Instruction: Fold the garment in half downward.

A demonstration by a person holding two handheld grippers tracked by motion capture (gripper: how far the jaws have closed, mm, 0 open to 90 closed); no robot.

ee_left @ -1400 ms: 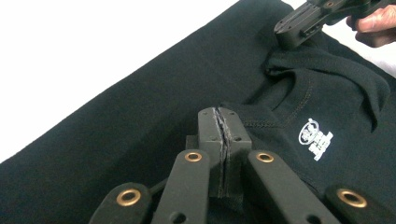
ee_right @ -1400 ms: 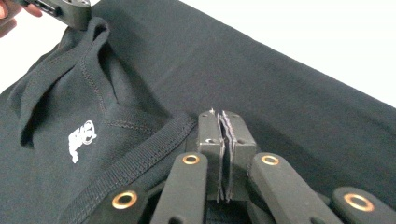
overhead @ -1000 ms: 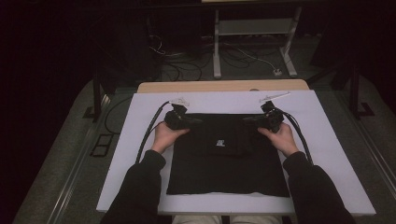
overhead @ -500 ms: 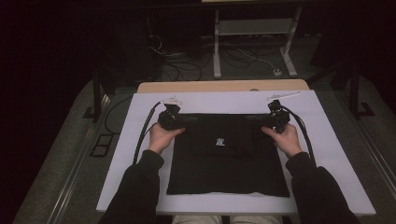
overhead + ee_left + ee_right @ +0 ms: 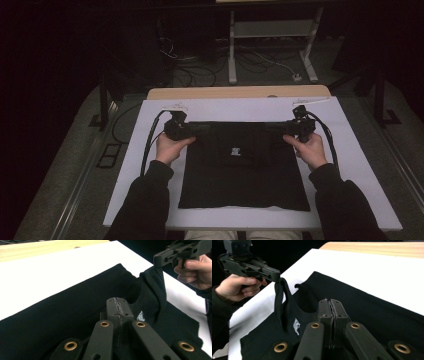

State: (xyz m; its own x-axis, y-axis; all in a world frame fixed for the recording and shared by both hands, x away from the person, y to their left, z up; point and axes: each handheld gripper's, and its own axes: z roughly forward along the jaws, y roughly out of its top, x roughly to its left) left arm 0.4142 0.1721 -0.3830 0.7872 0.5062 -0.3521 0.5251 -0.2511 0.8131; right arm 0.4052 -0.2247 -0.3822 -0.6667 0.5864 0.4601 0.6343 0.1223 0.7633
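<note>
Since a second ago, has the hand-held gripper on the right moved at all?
Yes. The right hand-held gripper, shut on the black cotton shirt, has moved outward and away, nearer the white table cover's right edge.

The garment (image 5: pixel 243 170) was black cloth, matt and soft, with a small white printed mark. It lay on a white covering (image 5: pixel 350 150) that looked smooth and matt, like paper or sheet. The bench (image 5: pixel 235 93) beneath showed pale wood with a fine grain. The left gripper (image 5: pixel 118 305) and the right gripper (image 5: pixel 332 307) were matt black plastic with brass-coloured metal rivets.
</note>
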